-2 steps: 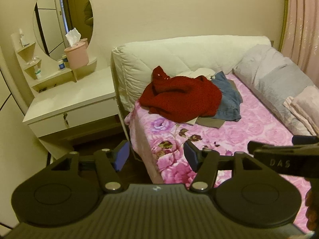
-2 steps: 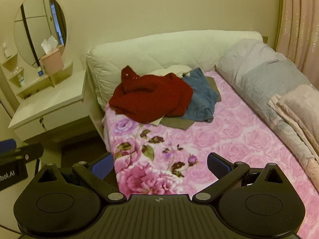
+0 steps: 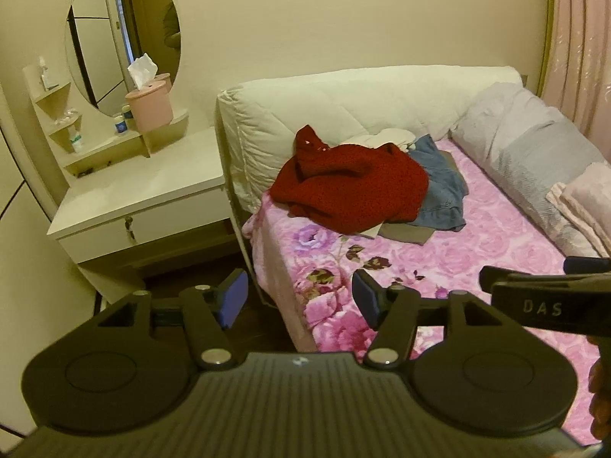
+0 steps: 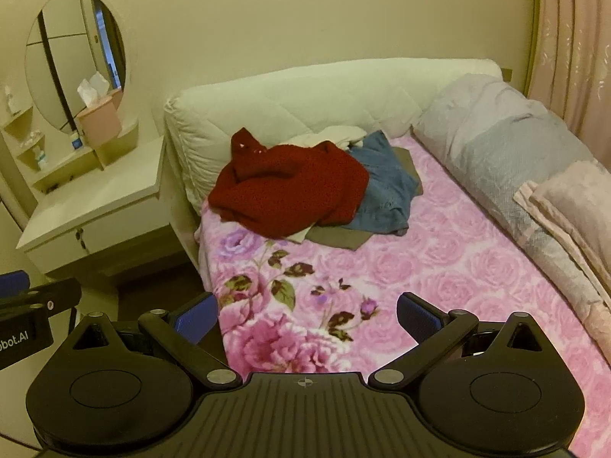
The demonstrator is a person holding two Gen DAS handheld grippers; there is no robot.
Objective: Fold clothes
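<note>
Both sets of fingers are spread wide and empty: the left gripper [image 3: 299, 297] over the bed's [image 3: 477, 252] near left edge, the right gripper [image 4: 307, 318] over the flowered cover. The clothes pile (red sweater [image 4: 294, 191] on top) lies by the headboard [image 4: 305, 95]

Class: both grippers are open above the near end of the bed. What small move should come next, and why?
Probably reach forward toward the red sweater: it lies on top of the clothes pile, and the left gripper and right gripper are both empty, well short of it.
</note>
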